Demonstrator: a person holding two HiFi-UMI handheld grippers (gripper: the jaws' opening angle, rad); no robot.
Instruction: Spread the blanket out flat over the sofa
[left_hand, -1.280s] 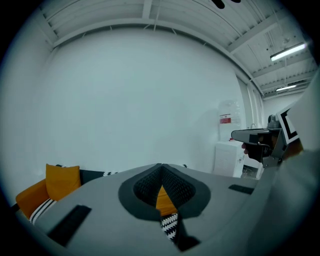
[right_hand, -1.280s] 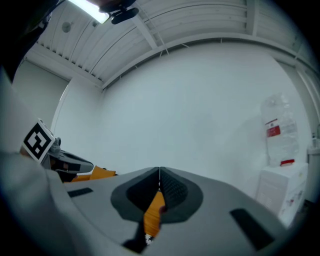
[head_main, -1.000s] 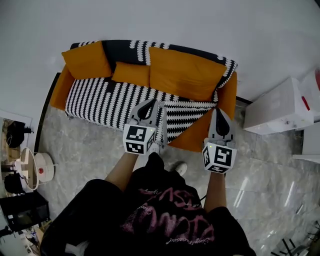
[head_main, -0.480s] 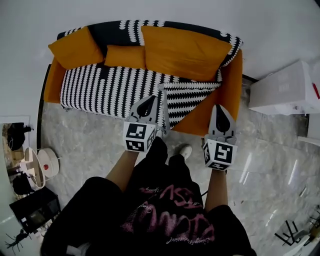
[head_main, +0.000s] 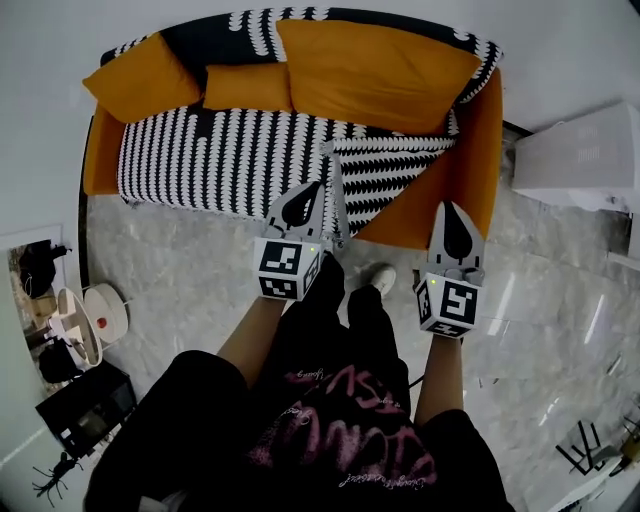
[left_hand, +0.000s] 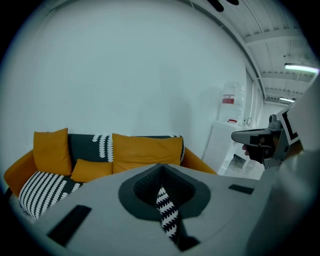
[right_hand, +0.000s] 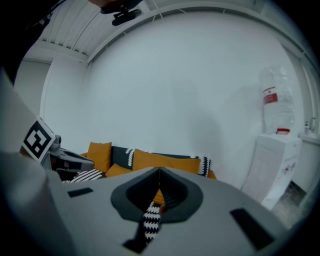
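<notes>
An orange sofa (head_main: 472, 150) carries a black-and-white patterned blanket (head_main: 230, 165) over its seat and backrest. At the seat's right end a flap of the blanket (head_main: 385, 175) is folded back, leaving orange seat bare beside it. My left gripper (head_main: 303, 195) hangs over the seat's front edge, shut on a strip of the blanket (left_hand: 167, 210). To its right, my right gripper (head_main: 456, 212) is over the bare orange corner. Its own view shows the jaws pinching a strip of blanket (right_hand: 151, 217). Three orange cushions (head_main: 370, 70) lean on the backrest.
A white cabinet (head_main: 585, 160) stands right of the sofa, with a water bottle (right_hand: 274, 107) on top. A round white device (head_main: 105, 310) and dark equipment (head_main: 85, 415) sit on the marble floor at the left. The person's shoe (head_main: 378, 280) is just before the sofa.
Both grippers have sunk toward the seat with the blanket edge still in them. The folded flap lies lower over the seat's right end.
</notes>
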